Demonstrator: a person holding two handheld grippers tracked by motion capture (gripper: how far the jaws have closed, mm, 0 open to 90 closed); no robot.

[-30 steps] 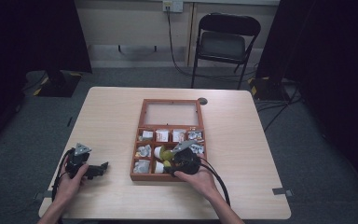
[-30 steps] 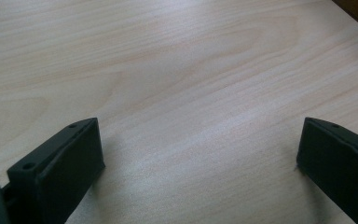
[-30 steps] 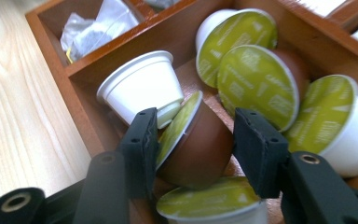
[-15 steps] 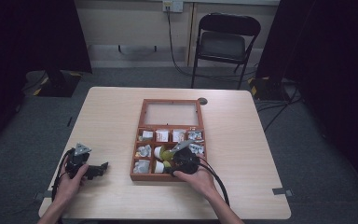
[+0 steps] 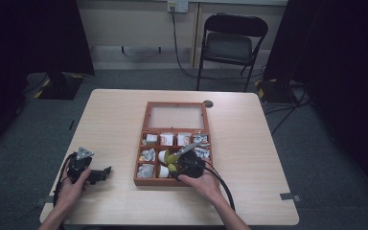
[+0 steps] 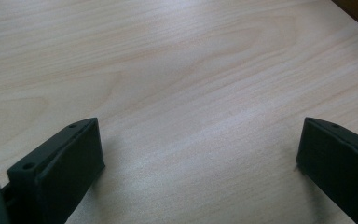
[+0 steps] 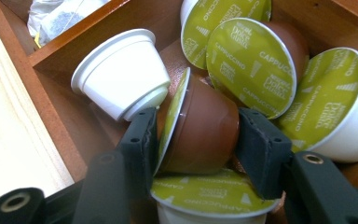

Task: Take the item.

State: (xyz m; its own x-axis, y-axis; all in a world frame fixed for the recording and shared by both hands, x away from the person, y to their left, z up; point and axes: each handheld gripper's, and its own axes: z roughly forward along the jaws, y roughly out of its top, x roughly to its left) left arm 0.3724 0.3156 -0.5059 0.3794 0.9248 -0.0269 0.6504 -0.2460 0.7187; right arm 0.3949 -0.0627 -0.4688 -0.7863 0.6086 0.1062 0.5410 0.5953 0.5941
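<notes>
Down among capsules in wooden box [image 5: 173,146]: right gripper [image 7: 191,135] clamped on brown capsule [image 7: 196,128]. Grasp stage, seemingly; next, probably a straight lift clear. Left gripper [image 6: 196,154] agape, idle over table [image 6: 168,56].

Brown green-lidded capsule [image 7: 198,128], on its side among capsules in wooden box [image 5: 144,179]

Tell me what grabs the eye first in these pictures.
The right gripper stands out, its jaws closed around a brown coffee capsule with a green lid, down in a compartment of the wooden box among other capsules. At the table's left edge, the left gripper rests open over bare wood.
</notes>
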